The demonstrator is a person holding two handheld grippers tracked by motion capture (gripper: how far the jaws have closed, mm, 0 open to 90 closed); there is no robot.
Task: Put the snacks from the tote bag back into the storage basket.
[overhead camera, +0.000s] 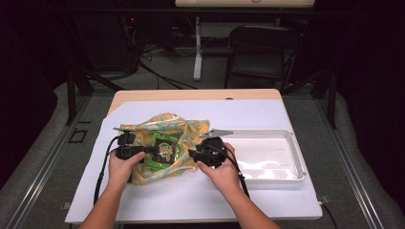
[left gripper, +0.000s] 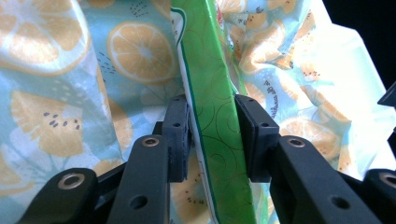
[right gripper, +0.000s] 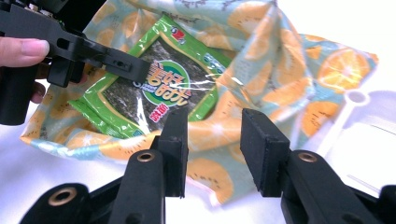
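A floppy bag (overhead camera: 188, 130) printed with orange slices lies on the white sheet, left of the middle. A green seaweed snack packet (overhead camera: 165, 155) sits in its mouth. My left gripper (overhead camera: 152, 151) is shut on the packet's edge (left gripper: 210, 70), with a pad pressing on each side, and the bag's fabric (left gripper: 70, 70) lies behind it. My right gripper (overhead camera: 193, 153) stands open at the bag's right side. In the right gripper view its jaws (right gripper: 215, 135) hold nothing, the bag (right gripper: 280, 70) lies beyond them, and the left gripper (right gripper: 133, 67) rests on the packet (right gripper: 154, 88).
A shallow white tray (overhead camera: 297, 160) sits at the right of the sheet, close to my right hand. A white sheet (overhead camera: 200, 193) covers the wooden table. A dark chair (overhead camera: 260, 47) and a table leg stand on the floor beyond the far edge.
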